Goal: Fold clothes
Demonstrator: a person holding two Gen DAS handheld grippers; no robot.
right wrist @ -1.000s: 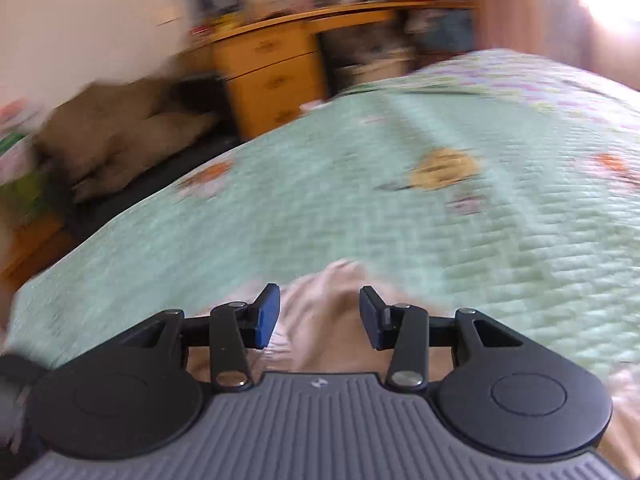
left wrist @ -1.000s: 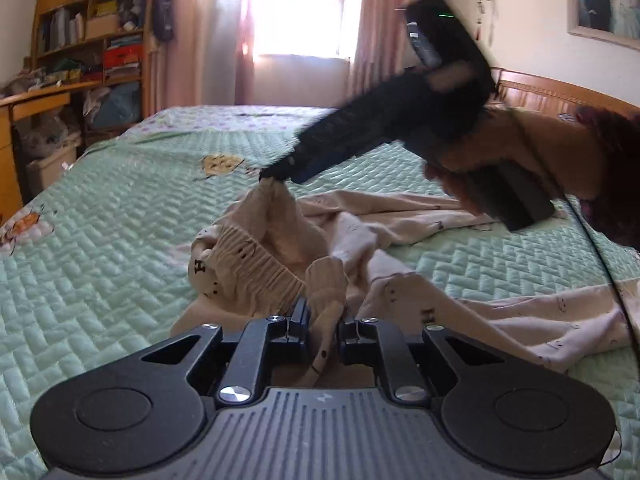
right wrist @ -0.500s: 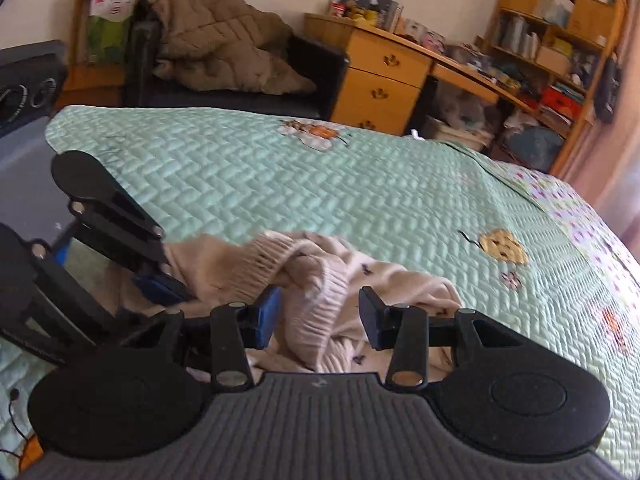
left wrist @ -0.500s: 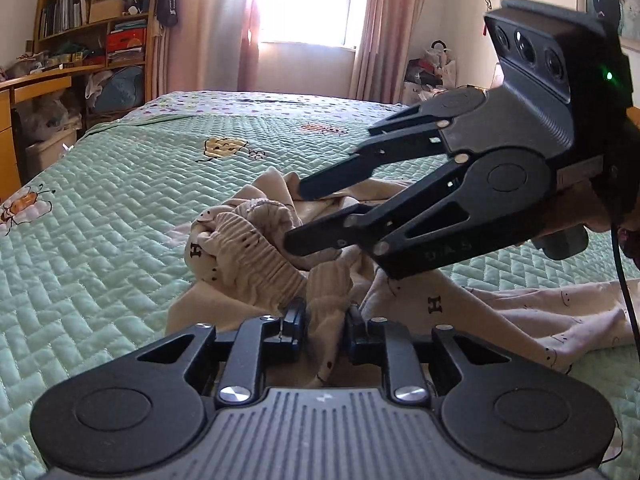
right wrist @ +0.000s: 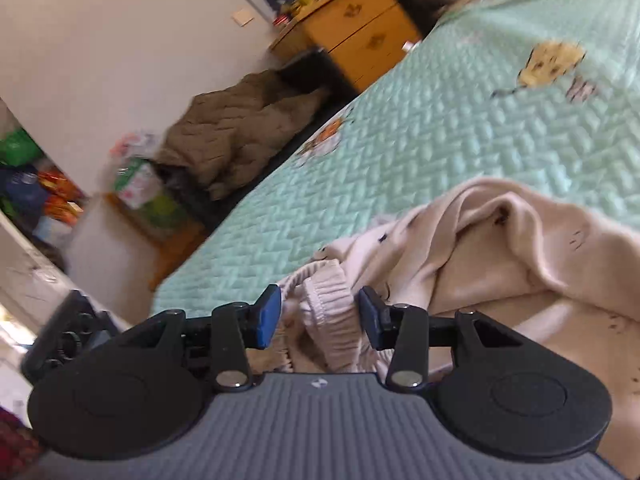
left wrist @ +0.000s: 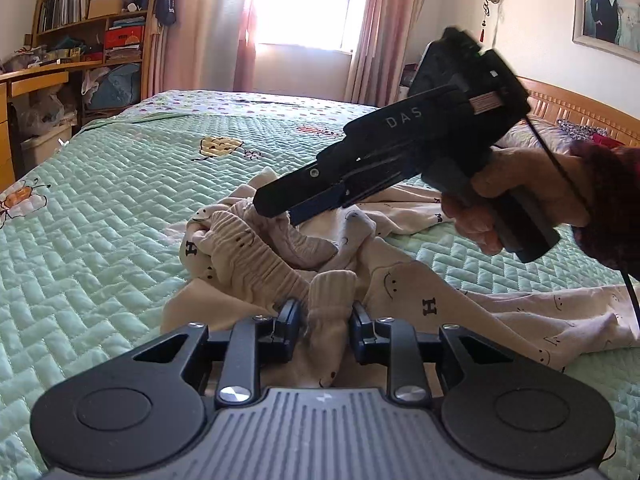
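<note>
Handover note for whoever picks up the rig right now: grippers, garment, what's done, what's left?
Left gripper: jaws have just been opening, a ribbed cuff between them, pads look just clear of it.
Right gripper: open around a ribbed hem, not pinching.
Beige garment: crumpled in a heap on the green quilt.
Done: no fold visible.
Left: spread it flat, then fold.
</note>
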